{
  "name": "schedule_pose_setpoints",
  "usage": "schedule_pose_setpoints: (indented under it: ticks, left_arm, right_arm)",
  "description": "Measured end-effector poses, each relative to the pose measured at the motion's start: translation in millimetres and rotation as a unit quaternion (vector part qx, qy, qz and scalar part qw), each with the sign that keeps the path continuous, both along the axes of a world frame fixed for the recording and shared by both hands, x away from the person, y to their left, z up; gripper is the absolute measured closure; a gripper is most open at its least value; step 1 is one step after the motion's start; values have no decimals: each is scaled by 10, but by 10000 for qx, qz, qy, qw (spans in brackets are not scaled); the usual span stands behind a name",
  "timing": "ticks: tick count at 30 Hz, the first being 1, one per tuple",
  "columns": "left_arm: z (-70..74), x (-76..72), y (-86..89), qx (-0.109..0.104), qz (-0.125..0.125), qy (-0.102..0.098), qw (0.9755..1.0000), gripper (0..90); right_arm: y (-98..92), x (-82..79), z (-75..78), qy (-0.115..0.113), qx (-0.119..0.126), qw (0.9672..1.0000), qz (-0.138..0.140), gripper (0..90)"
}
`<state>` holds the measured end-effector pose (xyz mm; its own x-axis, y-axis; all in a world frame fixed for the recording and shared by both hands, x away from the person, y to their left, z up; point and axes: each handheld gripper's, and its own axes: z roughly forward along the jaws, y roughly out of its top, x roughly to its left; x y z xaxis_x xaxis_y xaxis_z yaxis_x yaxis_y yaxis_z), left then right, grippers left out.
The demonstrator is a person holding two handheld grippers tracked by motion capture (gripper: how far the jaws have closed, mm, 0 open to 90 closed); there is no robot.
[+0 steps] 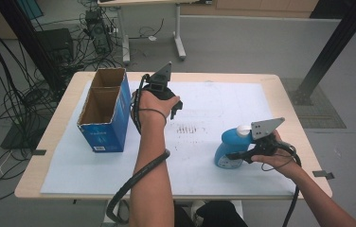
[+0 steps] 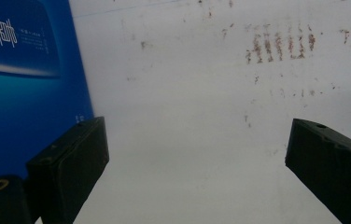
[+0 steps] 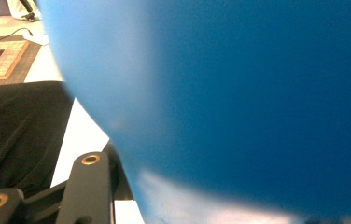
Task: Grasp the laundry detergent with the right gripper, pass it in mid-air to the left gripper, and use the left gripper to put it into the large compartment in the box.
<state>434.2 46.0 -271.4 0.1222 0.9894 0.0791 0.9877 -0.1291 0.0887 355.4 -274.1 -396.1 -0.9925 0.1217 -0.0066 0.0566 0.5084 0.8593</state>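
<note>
The right gripper (image 1: 236,155) is clamped on the blue bottle (image 1: 230,147), which stands between its jaws on the white mat (image 1: 223,101). The left gripper (image 1: 176,105) hovers with jaws apart just beside the empty two-compartment box (image 1: 104,120).

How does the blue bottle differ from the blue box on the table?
The blue bottle is rounded with a white cap; the blue box is straight-sided, its open top showing two brown cardboard compartments. The bottle is smaller than the box. The right gripper is shut on the bottle, while the box stands free beside the open left gripper. Both stand upright on the white mat.
</note>
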Motion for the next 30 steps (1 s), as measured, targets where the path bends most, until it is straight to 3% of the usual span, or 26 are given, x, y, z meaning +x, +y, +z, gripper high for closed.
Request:
schedule_pose_setpoints:
  ticks: [30]
  left_arm:
    - [11, -3, -26, 9, -15, -19, 10000, 66]
  right_arm:
    - [1, -12, 4, -3, -12, 10000, -44, 457]
